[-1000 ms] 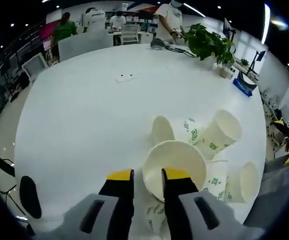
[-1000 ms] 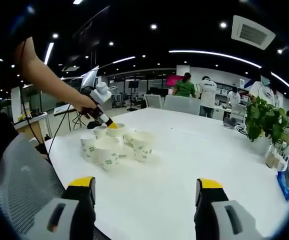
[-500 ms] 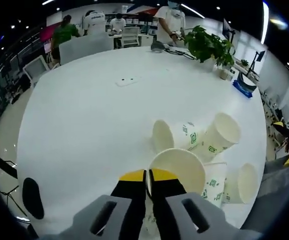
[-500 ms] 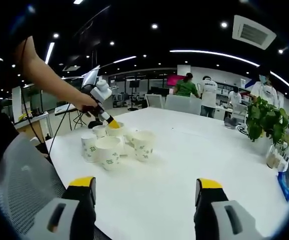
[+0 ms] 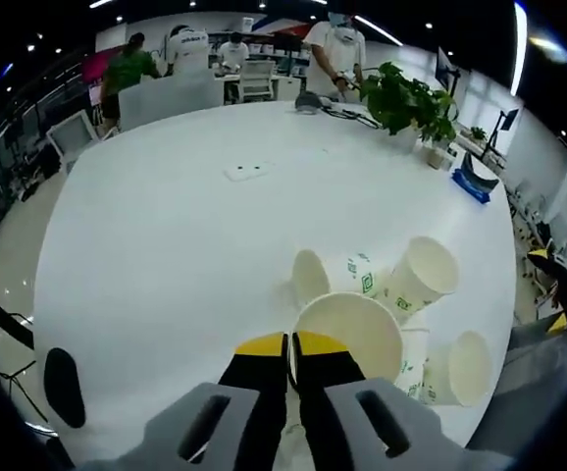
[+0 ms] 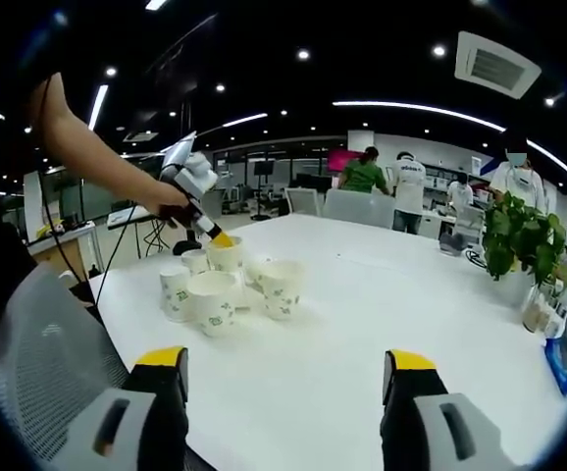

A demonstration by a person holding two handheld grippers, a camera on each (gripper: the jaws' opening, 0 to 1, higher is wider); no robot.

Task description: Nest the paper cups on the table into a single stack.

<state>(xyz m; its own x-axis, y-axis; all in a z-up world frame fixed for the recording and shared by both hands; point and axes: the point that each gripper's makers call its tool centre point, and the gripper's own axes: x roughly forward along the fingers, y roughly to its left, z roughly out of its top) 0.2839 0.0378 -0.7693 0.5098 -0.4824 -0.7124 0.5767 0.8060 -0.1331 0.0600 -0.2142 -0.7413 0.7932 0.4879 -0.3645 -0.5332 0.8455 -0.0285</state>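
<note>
The gripped paper cup [image 5: 354, 332] sits mouth-up in the cluster of cups [image 6: 225, 289] on the white bench [image 5: 166, 235], its near rim pinched by the clenched left tool [image 5: 290, 345]. Far past the cluster stands a potted plant [image 5: 406, 98]. The right tool [image 6: 283, 365] hangs released above the bench, well apart from the cluster.

A leafy green potted plant [image 5: 409, 96] stands near the far edge of the round white table [image 5: 166, 245], with dark cables [image 5: 337, 98] lying just beside it. A small flat white plate [image 5: 244, 172] lies well apart on the bare tabletop. A blue object [image 5: 472, 182] sits at the table's edge. Beyond the table, several people [image 5: 127, 69] stand among white office chairs [image 5: 256, 71]. A grey mesh chair back [image 6: 48, 363] is near the table's edge.
</note>
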